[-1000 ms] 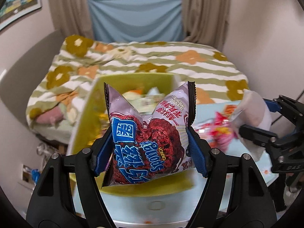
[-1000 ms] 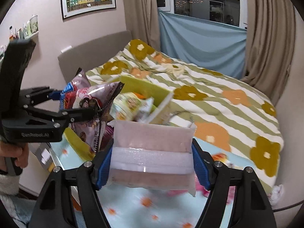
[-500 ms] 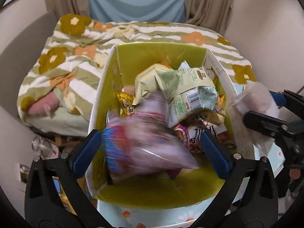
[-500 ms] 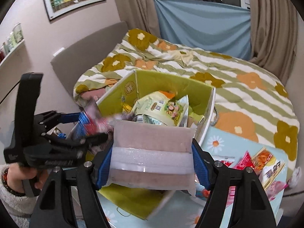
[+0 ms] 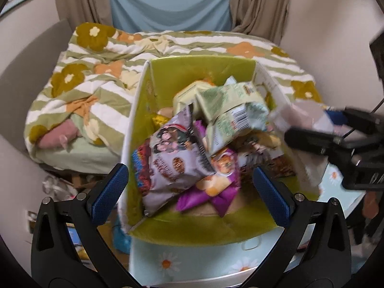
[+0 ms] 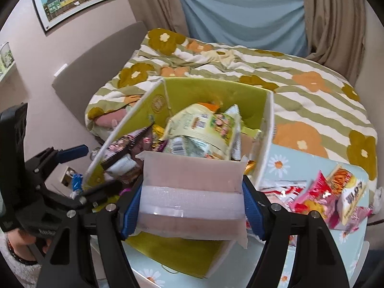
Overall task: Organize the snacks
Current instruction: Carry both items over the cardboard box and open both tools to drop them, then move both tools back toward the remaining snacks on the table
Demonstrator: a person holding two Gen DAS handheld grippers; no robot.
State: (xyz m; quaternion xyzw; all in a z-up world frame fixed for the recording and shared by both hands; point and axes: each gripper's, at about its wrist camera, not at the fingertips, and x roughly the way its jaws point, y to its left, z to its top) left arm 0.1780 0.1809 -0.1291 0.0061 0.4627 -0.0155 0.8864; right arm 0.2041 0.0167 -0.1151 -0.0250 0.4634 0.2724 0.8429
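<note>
A green-lined box [image 5: 201, 69] on the table holds several snack bags. A purple-grey chocolate snack bag [image 5: 172, 153] lies at its near left, loose. My left gripper [image 5: 189, 184] is open and empty above the box's near end. My right gripper [image 6: 190, 196] is shut on a pale pink packet [image 6: 192, 187] and holds it over the box's near right edge [image 6: 268, 129]. The right gripper also shows in the left wrist view [image 5: 319, 129], at the box's right side. The left gripper shows in the right wrist view [image 6: 79, 170], at the left.
Loose snack packs [image 6: 328, 192] lie on the flowered table [image 6: 283, 163] right of the box. A bed with a striped flower quilt [image 5: 100, 72] is behind. Clutter lies on the floor [image 5: 60, 184] left of the table.
My left gripper opened and dropped the chocolate snack bag into the box. My right gripper moved over the box's right side with the pink packet.
</note>
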